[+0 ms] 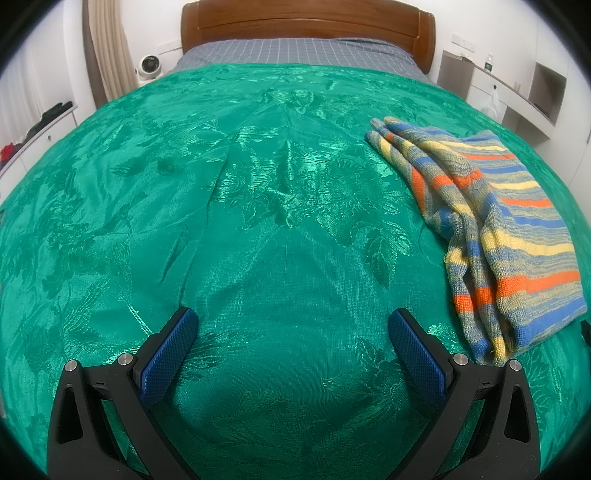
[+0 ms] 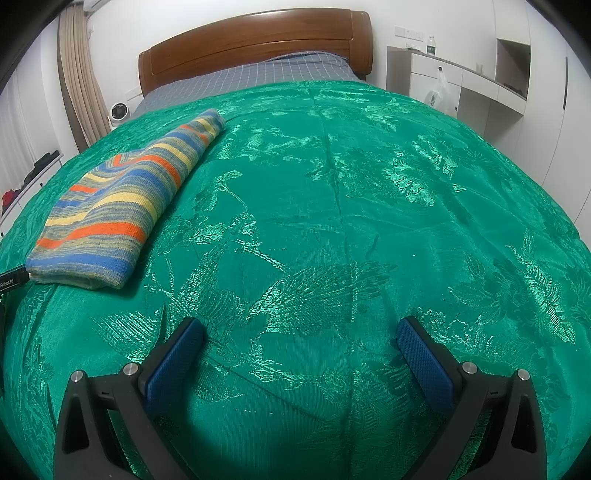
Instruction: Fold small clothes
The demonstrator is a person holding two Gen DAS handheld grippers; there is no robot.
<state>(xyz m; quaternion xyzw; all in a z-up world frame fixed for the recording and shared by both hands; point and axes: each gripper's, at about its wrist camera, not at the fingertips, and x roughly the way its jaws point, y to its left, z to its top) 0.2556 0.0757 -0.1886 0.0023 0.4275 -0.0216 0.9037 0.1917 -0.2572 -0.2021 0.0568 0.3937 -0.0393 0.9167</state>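
a folded striped knit garment (image 1: 491, 229) (image 2: 122, 206), fuzzy and ribbed, lies on the shiny green floral brocade bedspread (image 1: 258, 221) between both grippers. the left gripper (image 1: 291, 328) and right gripper (image 2: 299, 338) gape wide, holding nothing, blue pads (image 1: 170, 354) dimpled.

Garment (image 1: 491, 229) on bedspread (image 1: 258, 221), between grippers.

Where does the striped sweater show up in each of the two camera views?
Left wrist view: the striped sweater lies at the right, on the green bedspread.
Right wrist view: it lies at the upper left.
Shared landmark: the wooden headboard at the top of both.
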